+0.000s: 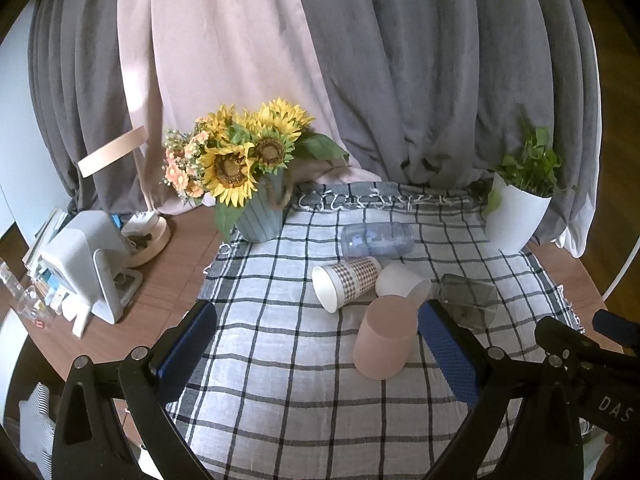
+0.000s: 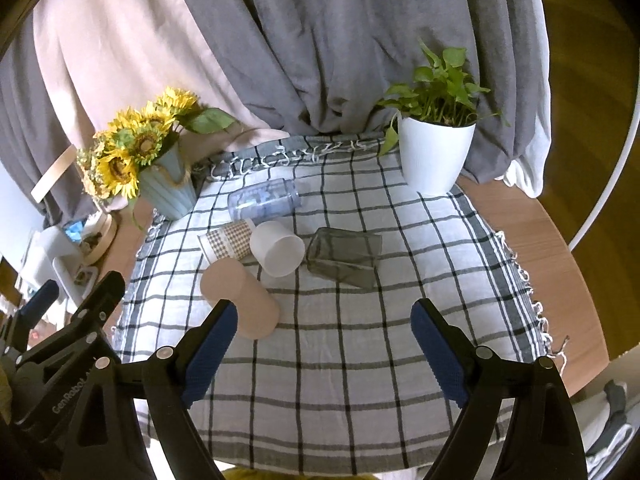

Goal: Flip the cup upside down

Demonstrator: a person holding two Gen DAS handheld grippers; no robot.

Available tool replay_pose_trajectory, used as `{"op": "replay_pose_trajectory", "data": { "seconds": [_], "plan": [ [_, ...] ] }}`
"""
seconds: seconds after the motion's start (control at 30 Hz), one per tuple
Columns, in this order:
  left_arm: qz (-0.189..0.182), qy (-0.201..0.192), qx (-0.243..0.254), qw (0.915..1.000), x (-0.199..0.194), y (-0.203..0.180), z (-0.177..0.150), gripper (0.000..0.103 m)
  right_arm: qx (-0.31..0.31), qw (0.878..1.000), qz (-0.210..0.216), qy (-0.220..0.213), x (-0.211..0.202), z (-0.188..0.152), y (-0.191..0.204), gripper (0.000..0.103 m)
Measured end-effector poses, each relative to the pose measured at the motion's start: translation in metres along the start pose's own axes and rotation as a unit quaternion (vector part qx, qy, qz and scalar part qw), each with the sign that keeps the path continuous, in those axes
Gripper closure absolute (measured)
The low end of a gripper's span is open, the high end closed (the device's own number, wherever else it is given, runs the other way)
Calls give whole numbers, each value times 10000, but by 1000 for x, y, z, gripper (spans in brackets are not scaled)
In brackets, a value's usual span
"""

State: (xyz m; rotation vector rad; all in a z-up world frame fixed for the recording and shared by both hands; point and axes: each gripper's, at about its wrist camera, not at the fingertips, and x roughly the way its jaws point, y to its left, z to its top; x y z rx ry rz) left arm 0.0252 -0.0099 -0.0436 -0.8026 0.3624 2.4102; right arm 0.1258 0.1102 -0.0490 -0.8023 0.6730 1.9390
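Several cups sit on a checked cloth (image 1: pixel 280 360). A pink cup (image 1: pixel 386 338) stands upside down just left of my left gripper's right finger; it also shows in the right wrist view (image 2: pixel 240 300). A checked paper cup (image 1: pixel 346 282), a white cup (image 1: pixel 402 282), a clear bluish cup (image 1: pixel 378 240) and a dark glass (image 1: pixel 470 300) lie on their sides behind it. My left gripper (image 1: pixel 316 344) is open and empty, near the pink cup. My right gripper (image 2: pixel 324 344) is open and empty, in front of the white cup (image 2: pixel 278 248) and dark glass (image 2: pixel 344 258).
A blue vase of sunflowers (image 1: pixel 248 168) stands at the cloth's back left. A white pot with a green plant (image 1: pixel 516 216) stands at the back right. A white device (image 1: pixel 86 264) and clutter sit on the wooden table at the left. Curtains hang behind.
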Motion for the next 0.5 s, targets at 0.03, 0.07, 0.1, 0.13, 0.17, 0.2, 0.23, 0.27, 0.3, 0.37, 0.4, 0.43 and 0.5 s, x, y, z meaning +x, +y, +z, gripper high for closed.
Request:
{"op": "replay_pose_trajectory", "data": {
  "seconds": [0.03,0.07,0.1,0.13,0.17,0.2,0.23,0.27,0.3,0.37,0.4,0.43,0.5],
  "plan": [
    [5,-3,2,10000,-1,0,0,0,2,10000,4,-14,-1,0,0,15],
    [-17,-4,5,10000,-1,0,0,0,0,10000,0,-19,-1,-1,-1,15],
    [-34,-5,10,10000,-1,-1,-1,0,-6,10000,5,-27,-2,-1,-1,15],
    [-28,-3,13,10000,-2,-1,-1,0,-9,10000,13,-35,-2,-1,-1,15],
    [-22,1,19,10000,-3,-1,-1,0,-8,10000,11,-35,-2,-2,-2,15],
    [-15,4,18,10000,-3,-1,-1,0,-10,10000,14,-32,-2,-2,-2,15],
    [-13,9,17,10000,-3,-2,-1,0,-10,10000,18,-29,-2,-2,-2,15],
    [-12,10,14,10000,-3,-2,-1,0,-4,10000,13,-22,-2,-2,-3,15],
    [-2,8,1,10000,-4,-2,-1,0,3,10000,15,-17,-3,-3,-4,15],
    [11,12,-3,10000,-4,-3,-2,0,16,10000,11,-19,-3,-3,-6,15],
    [18,21,-2,10000,-3,-3,-2,0,20,10000,6,-17,-3,-3,-6,15],
    [12,28,-7,10000,-3,-4,-2,0,26,10000,6,-12,-3,-3,-7,15],
    [-21,51,4,10000,-3,-5,-2,0,39,10000,7,-9,-3,-4,-8,15]
  ]
}}
